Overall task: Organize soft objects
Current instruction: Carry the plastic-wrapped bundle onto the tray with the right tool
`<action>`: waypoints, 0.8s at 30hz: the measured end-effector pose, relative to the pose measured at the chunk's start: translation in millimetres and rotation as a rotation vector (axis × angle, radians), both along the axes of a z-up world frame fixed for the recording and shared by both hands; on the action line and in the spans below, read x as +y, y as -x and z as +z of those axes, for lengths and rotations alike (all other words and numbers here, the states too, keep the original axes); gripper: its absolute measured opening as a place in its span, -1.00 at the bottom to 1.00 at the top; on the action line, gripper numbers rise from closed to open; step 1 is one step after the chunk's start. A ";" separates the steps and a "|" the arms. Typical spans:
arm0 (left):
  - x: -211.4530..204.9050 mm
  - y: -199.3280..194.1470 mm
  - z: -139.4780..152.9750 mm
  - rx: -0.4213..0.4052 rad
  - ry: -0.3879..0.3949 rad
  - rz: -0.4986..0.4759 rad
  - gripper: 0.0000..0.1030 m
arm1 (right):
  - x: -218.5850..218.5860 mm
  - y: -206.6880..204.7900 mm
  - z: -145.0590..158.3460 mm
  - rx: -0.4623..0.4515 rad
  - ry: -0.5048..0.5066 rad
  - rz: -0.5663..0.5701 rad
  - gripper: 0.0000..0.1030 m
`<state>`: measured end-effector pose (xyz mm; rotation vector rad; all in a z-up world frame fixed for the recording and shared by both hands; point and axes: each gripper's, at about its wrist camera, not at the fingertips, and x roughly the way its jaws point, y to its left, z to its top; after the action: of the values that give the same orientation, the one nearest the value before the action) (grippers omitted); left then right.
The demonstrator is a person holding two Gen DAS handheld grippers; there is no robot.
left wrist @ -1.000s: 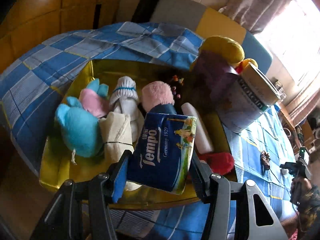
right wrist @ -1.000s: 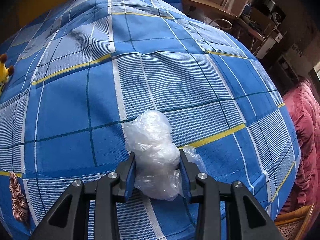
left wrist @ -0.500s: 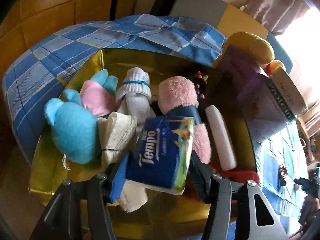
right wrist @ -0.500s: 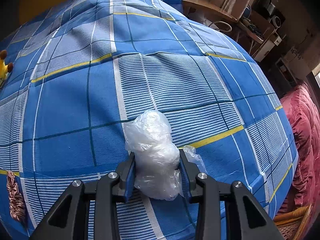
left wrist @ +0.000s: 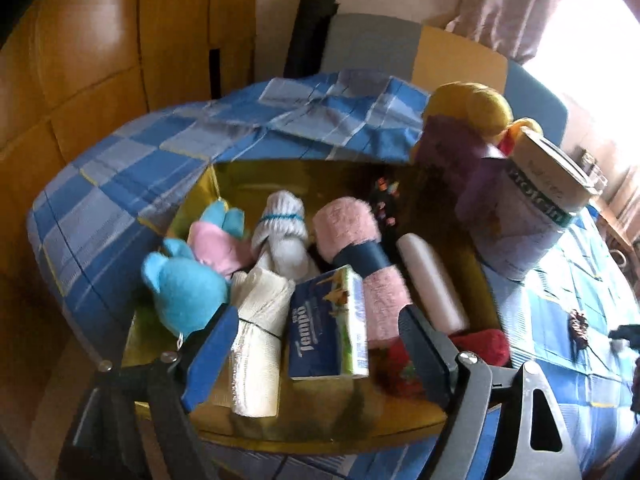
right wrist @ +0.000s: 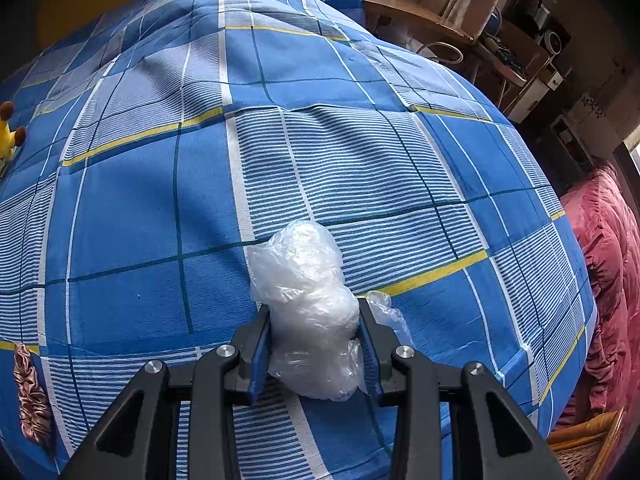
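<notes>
In the left wrist view a yellow box [left wrist: 224,428] on the blue checked bedspread holds soft things. A blue Tempo tissue pack [left wrist: 326,328] stands in it between a cream rolled cloth [left wrist: 260,340] and a pink rolled towel [left wrist: 360,256]. My left gripper [left wrist: 316,352] hangs over the box with its jaws opening; the pack stands between them, untouched by the pads. In the right wrist view my right gripper [right wrist: 316,352] is shut on a crumpled clear plastic bag [right wrist: 308,308] just above the bedspread [right wrist: 360,152].
The box also holds a blue plush [left wrist: 184,292], a pink plush [left wrist: 212,244], white socks [left wrist: 280,224], a white tube [left wrist: 432,284] and a red item [left wrist: 480,344]. A round tin [left wrist: 536,208] and yellow plush [left wrist: 472,108] stand beside it. A brown scrunchie [right wrist: 32,396] lies on the bedspread.
My left gripper lowered the tissue pack into the box, opened its jaws and let go of it, then drew back a little. The right gripper and its plastic bag stayed still.
</notes>
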<state>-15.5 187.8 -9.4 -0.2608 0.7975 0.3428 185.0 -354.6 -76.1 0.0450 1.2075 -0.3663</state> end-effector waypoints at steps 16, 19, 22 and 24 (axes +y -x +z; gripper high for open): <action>-24.3 18.3 29.7 -0.073 -0.049 -0.103 0.73 | 3.7 -0.3 5.0 -0.020 -0.073 0.014 -0.29; -25.7 19.1 29.3 -0.077 -0.043 -0.112 0.73 | 14.1 -1.0 6.4 -0.016 -0.094 0.059 -0.29; -25.6 17.9 27.9 -0.073 -0.037 -0.120 0.73 | 33.0 -1.4 7.7 -0.002 -0.097 0.146 -0.29; -26.6 18.1 26.6 -0.070 -0.036 -0.125 0.73 | 45.5 -0.3 5.5 0.017 -0.083 0.200 -0.29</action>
<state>-33.6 161.2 17.2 -0.1875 0.7340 0.2287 185.3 -309.0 -70.6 -0.0074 1.2314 -0.1418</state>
